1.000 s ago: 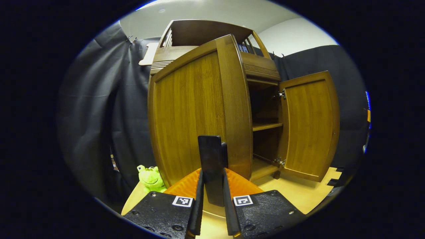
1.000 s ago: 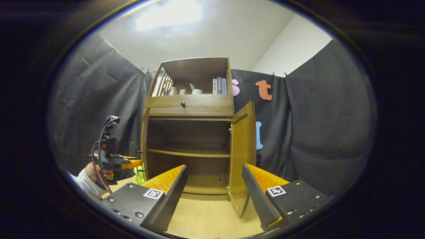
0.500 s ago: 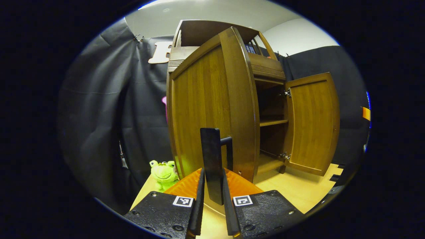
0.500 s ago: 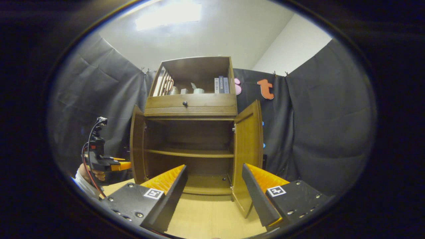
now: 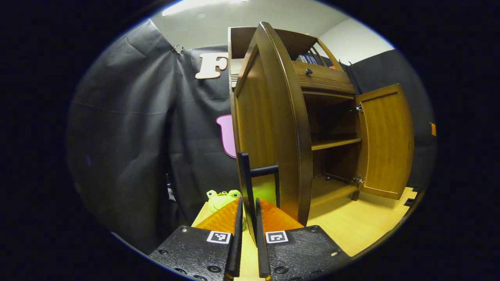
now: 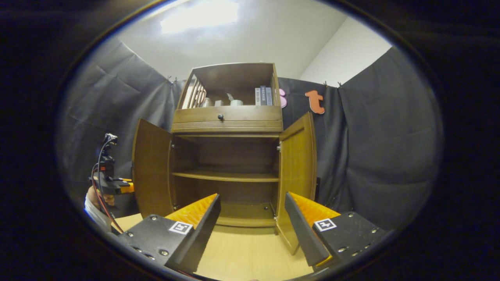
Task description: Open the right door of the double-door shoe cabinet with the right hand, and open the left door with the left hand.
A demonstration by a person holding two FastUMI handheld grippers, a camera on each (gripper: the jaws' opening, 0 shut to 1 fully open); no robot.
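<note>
While the left gripper apparently pinches the left door's handle, the right gripper gapes empty.

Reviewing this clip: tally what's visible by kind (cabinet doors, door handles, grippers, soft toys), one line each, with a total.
Cabinet doors: 2, left door and right door, both open
Door handles: 1, handle between the left gripper's fingers
Grippers: 2, left gripper, right gripper
Soft toys: 1, green frog
Total: 6
</note>
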